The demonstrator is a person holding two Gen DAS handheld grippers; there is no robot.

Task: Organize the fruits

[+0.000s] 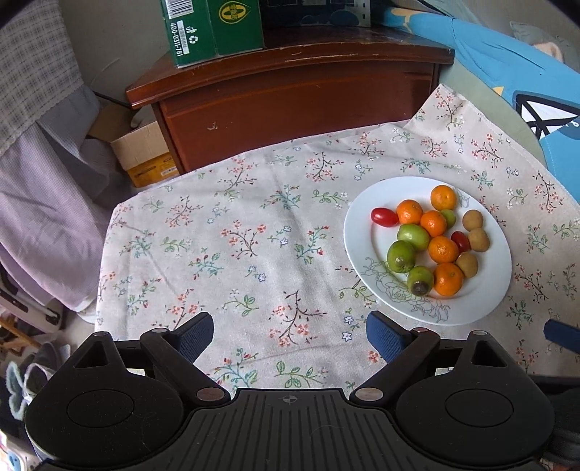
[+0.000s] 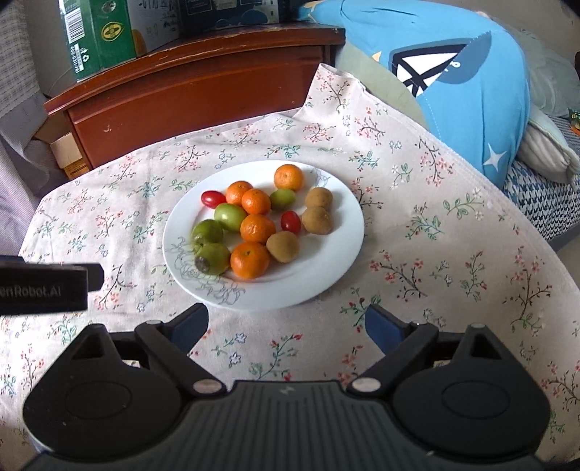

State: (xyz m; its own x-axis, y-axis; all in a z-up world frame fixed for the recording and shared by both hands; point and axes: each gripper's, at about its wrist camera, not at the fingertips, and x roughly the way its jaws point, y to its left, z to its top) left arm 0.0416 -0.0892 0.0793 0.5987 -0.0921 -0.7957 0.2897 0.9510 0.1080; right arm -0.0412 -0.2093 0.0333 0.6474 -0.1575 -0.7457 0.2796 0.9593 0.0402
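A white plate (image 1: 482,300) (image 2: 326,268) on the floral tablecloth holds mixed fruit: several small oranges (image 1: 443,249) (image 2: 249,260), green fruits (image 1: 400,256) (image 2: 212,258), three brown kiwis (image 1: 478,239) (image 2: 283,246) and two red cherry tomatoes (image 1: 384,216) (image 2: 213,199). My left gripper (image 1: 290,335) is open and empty over the cloth, left of the plate. My right gripper (image 2: 286,326) is open and empty just in front of the plate. The left gripper's body (image 2: 47,286) shows at the left edge of the right wrist view.
A brown wooden nightstand (image 1: 290,98) stands behind the table with a green carton (image 1: 214,29) on top. A blue plush pillow (image 2: 471,83) lies at the right. A cardboard box (image 1: 145,152) and hanging clothes (image 1: 43,203) are at the left.
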